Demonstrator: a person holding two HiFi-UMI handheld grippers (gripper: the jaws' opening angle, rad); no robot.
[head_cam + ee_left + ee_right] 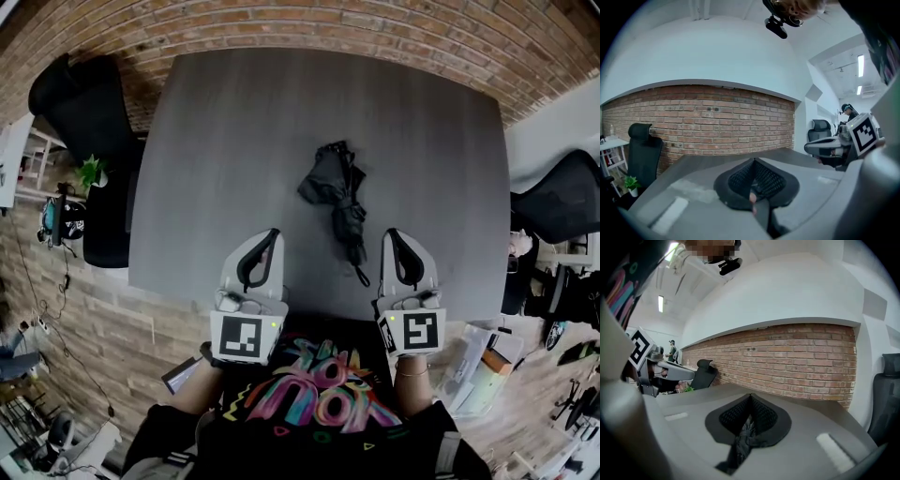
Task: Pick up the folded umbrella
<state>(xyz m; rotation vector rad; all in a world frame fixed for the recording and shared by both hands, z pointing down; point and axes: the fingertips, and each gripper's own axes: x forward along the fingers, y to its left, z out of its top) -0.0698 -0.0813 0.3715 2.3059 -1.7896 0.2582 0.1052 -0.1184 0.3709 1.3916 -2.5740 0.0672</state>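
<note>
Task thing: folded umbrella (339, 197), black, lying flat on the grey tabletop (225, 141), roughly mid-width. The bunched canopy is at the far end; the handle and wrist strap (361, 277) point toward the near edge.
Left gripper (276, 232): jaws together, nothing between them. It sits over the near edge, left of the umbrella and apart from it. Its own view (753, 161) shows the mesh pads meeting.
Right gripper (391, 232): jaws together and empty. It is just right of the strap end and not touching. In its own view (750, 395) the dark fabric (743, 439) shows through the gap below the closed tips, so it lies beyond the jaws and is not held.
Step (judged): approach; no grasp begun.
Risk 1: closed jaws reaching the umbrella would only shove it across the smooth tabletop. They need to open first.
Risk 2: closing on the loose canopy folds would pinch cloth alone. The shaft would sag, or the fabric could pull out on lifting.
Risk 3: taking the strap or the very end of the handle puts the grip far from the bulkier canopy. The umbrella would then swing or tip down.
Risk 4: the handle lies near the near edge, so a nudge that way might drag it off.
Safer option (judged): clamp across the slim shaft section, between canopy and handle.
</note>
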